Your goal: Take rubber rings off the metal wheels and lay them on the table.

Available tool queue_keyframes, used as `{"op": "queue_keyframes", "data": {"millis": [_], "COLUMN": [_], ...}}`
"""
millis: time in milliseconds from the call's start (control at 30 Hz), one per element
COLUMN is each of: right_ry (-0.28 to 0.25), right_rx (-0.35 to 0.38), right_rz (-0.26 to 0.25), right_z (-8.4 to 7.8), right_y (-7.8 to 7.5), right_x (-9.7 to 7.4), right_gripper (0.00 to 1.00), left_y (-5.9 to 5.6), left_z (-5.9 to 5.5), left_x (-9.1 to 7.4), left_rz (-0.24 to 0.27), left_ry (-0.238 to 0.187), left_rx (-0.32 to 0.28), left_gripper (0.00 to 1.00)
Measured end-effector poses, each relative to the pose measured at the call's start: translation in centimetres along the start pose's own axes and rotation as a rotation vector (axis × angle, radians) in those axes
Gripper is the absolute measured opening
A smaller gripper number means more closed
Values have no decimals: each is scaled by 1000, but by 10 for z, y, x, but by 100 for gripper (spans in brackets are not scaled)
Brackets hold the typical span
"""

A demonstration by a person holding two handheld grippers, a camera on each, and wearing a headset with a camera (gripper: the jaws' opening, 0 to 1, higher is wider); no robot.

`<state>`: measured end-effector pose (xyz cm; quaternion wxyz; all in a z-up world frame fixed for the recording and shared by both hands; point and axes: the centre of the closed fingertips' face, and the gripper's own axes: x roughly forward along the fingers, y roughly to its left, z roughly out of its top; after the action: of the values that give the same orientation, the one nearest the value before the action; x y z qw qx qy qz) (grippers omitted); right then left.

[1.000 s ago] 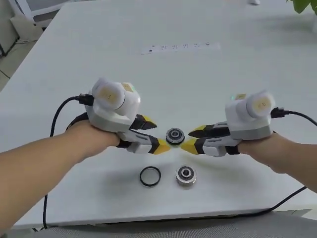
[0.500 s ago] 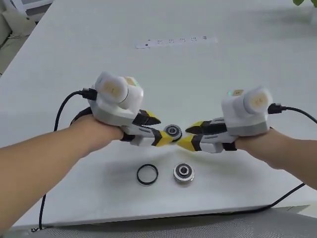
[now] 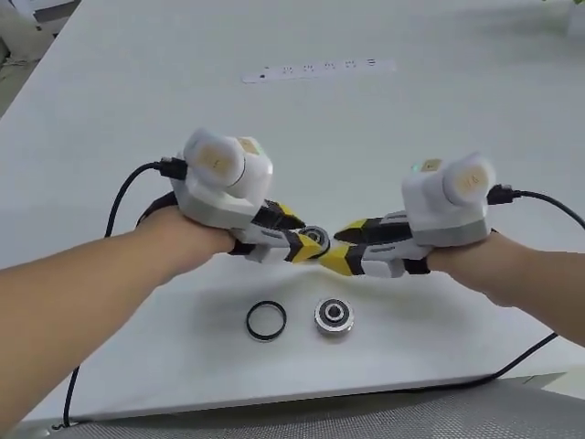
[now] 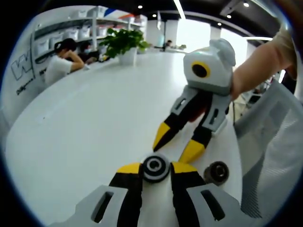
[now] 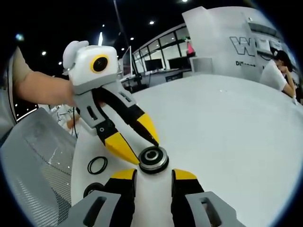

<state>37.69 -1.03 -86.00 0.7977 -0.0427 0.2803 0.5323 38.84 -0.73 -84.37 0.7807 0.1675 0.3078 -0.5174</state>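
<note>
1. The white table point(image 3: 411, 119) carries the finished part of the job: one ring is off and lying flat, and one wheel stands stripped.
2. The left gripper point(image 4: 155, 171) is held above the table, its yellow-tipped jaws pinching a second metal wheel from both sides.
3. The right gripper point(image 5: 154, 177) points at the left one, its jaws spread. Its tips are just beside the held wheel, but whether they touch it cannot be told.
4. The held wheel point(image 5: 153, 160) is in the air between the two grippers. It shows a dark band round its rim, which looks to be its rubber ring, not yet taken off.
5. The bare wheel point(image 3: 335, 315) lies on the table near the front edge, below the grippers.
6. The black rubber ring point(image 3: 265, 321) lies just beside that wheel, apart from it.
7. Judged from this, about half of the visible work is done. What is left is peeling the ring off the held wheel and laying it on the table.
</note>
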Motion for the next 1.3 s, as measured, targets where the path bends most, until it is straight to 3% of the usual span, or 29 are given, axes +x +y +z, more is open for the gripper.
{"op": "queue_keyframes", "data": {"millis": [300,433,567,1300], "right_ry": [-6,-6,-10,-13], "right_rx": [0,0,-2,-64], "right_rz": [5,6,4,-21], "right_z": [2,2,3,4], "right_y": [0,1,-1,4], "right_x": [1,2,3,5], "right_gripper": [27,27,26,20], "left_y": [3,-1,3,0], "left_z": [-3,-3,-4,-4], "left_x": [3,4,4,3], "left_rz": [21,19,25,36], "left_ry": [19,24,20,10], "left_rx": [44,85,76,73], "left_gripper": [16,15,15,14]}}
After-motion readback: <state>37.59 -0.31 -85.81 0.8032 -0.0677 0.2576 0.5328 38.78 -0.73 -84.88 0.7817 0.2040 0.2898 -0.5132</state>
